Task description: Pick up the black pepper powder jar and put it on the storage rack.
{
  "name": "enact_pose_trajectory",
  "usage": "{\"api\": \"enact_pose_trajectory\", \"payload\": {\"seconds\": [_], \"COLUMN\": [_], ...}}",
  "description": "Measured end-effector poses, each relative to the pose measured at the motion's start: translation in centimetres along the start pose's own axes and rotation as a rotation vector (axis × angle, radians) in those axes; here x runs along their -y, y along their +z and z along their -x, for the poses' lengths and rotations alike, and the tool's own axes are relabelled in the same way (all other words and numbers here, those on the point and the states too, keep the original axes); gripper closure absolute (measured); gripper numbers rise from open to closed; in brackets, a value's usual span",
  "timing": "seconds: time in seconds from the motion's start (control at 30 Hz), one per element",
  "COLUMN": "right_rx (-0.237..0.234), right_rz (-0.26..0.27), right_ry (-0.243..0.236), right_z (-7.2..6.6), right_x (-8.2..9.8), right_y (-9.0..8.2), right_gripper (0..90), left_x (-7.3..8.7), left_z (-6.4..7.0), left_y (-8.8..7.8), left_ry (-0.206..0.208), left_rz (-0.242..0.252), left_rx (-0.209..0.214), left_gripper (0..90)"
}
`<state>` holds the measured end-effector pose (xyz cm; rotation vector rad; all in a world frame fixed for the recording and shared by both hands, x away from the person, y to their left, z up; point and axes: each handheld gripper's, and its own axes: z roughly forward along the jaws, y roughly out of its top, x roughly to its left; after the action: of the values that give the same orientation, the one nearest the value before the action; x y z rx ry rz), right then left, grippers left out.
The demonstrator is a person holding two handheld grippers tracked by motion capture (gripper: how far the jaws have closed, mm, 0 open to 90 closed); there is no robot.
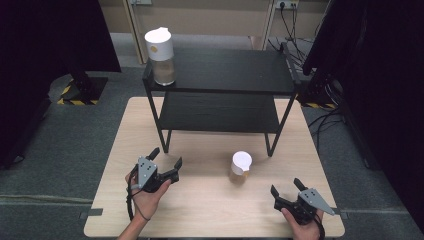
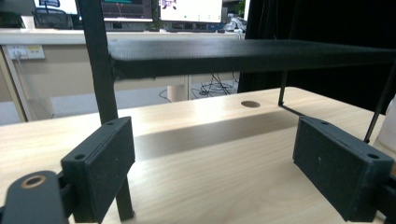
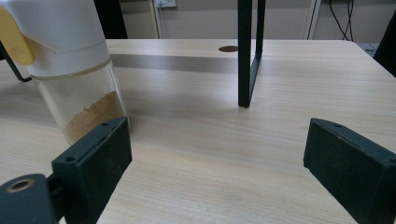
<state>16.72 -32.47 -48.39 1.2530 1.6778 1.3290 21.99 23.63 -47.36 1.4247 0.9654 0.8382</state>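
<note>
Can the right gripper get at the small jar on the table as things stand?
Probably yes. The right gripper is open, and the small jar stands on bare table ahead and to its left, nothing between them. The rack leg stands off to the side, clear of that path.

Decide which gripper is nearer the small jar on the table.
Right, narrowly. The right gripper sits just right of and nearer the person than the small jar; the left gripper is farther left.

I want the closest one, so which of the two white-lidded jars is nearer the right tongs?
The jar on the table, left of the right tongs; the other jar stands on the shelf's top.
</note>
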Motion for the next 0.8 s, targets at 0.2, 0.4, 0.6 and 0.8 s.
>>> {"api": "enact_pose_trajectory", "payload": {"seconds": [0.2,0.4,0.6,0.8], "right_rx": [-0.003,-0.006,-0.007,-0.010], "right_rz": [0.001,0.002,0.006,0.002], "right_ry": [-0.004,-0.004,-0.008,-0.008], "right_z": [0.0,0.0,0.0,0.1], "right_x": [0.0,0.0,0.1,0.0], "right_y": [0.0,0.0,-0.1,0.0], "right_gripper": [8.0,8.0,8.0,7.9], "left_x": [1.9,2.7,3.3,3.2], "left_z": [-0.2,-0.2,-0.3,-0.6], "left_y": [0.2,0.4,0.6,0.7], "left_ry": [-0.030,-0.038,-0.044,-0.060], "left_rz": [-0.042,-0.071,-0.099,-0.102], "left_rx": [0.009,0.004,0.018,0.026], "left_gripper": [12.0,11.7,11.5,11.0]}}
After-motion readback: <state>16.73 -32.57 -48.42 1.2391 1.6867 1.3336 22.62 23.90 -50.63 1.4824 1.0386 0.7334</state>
